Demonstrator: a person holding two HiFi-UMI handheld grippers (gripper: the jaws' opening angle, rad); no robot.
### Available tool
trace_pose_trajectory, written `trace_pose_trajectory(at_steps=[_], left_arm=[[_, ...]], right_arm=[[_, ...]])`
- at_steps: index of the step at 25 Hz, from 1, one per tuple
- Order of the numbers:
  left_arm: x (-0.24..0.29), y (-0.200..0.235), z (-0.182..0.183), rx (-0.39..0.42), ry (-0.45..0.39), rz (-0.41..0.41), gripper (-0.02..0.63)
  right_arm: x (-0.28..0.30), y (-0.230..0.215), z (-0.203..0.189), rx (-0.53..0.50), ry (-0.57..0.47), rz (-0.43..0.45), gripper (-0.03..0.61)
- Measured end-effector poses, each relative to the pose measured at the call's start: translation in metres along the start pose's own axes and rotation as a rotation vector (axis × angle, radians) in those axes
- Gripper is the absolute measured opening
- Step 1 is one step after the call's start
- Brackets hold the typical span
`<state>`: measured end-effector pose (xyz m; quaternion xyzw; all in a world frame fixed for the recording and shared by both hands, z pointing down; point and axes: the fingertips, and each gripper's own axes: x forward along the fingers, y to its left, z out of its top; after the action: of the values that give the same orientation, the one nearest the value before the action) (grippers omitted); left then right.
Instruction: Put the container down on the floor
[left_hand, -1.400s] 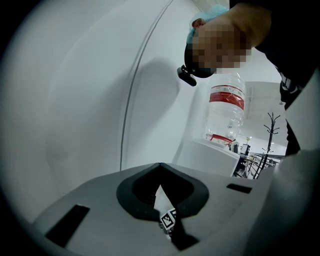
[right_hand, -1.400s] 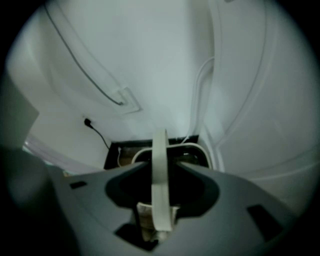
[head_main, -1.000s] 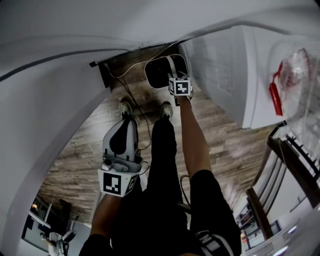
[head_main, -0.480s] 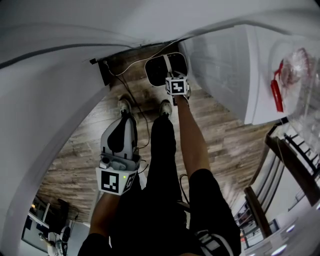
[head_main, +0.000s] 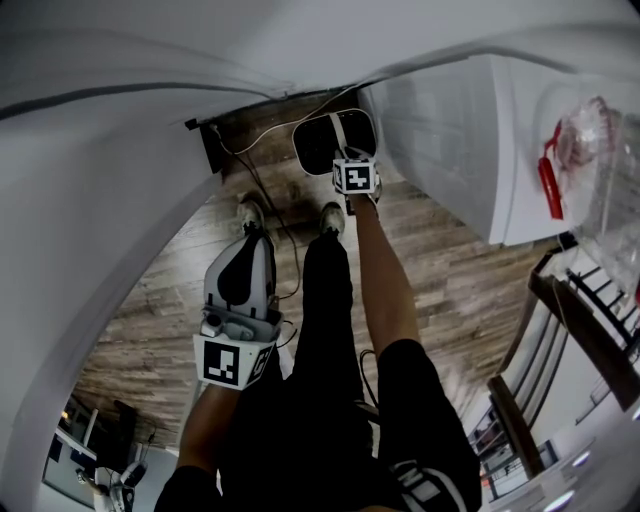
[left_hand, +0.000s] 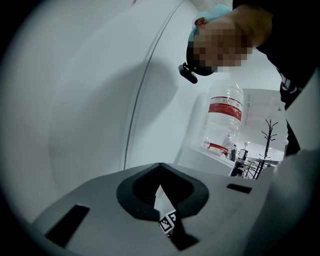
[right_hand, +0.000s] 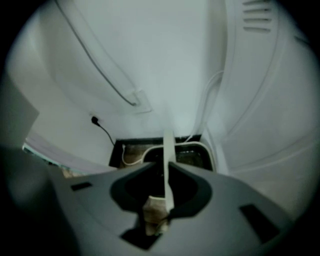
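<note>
My right gripper (right_hand: 166, 202) is pointing steeply down. Its jaws have just been closing and are clamping the white handle (right_hand: 168, 150) of the container (head_main: 318, 145). The container is showing as a rounded-rectangular tub, dark inside, with a pale rim and that one white band running across its middle. It is lying at the far end of the wooden floor (head_main: 180, 300), just left of the white unit (head_main: 440, 130). I cannot tell whether it is touching the floor. My left gripper (left_hand: 161, 197) is keeping its jaws together, gripping nothing.

Container (head_main: 315, 148) crowds narrow gap between wall (head_main: 100, 200) and appliance (head_main: 450, 130).
</note>
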<state>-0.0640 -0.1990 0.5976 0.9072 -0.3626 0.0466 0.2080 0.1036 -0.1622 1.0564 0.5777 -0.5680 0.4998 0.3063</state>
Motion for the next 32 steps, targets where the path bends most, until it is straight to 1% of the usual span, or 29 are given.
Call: trace_pose_trajectory(at_steps=[5,8,13,17,21,26,32], left_arm=[[-0.006,0.002,0.006,-0.015,0.001,0.005,0.028],[-0.008,-0.001,0.017,-0.016,-0.013,-0.003,0.028],[-0.013,-0.017,0.056,0.003,-0.041,-0.034,0.028],[-0.022,-0.030,0.092,0.016,-0.053,-0.058,0.028],[-0.035,-0.041,0.124,0.038,-0.057,-0.093,0.028],[-0.046,-0.044,0.157,0.053,-0.068,-0.132,0.028],[-0.068,-0.053,0.198,0.068,-0.099,-0.136,0.028]], right_arm=[[-0.022,0.001,0.003,0.041,-0.018,-0.009,0.085],[-0.046,0.001,0.013,0.071,-0.060,-0.012,0.067],[-0.109,0.016,0.035,0.168,-0.137,0.017,0.046],[-0.171,0.030,0.052,0.233,-0.190,0.027,0.040],[-0.239,0.047,0.068,0.236,-0.241,0.026,0.040],[-0.312,0.072,0.087,0.223,-0.329,0.044,0.040],[-0.404,0.099,0.110,0.225,-0.463,0.078,0.039]])
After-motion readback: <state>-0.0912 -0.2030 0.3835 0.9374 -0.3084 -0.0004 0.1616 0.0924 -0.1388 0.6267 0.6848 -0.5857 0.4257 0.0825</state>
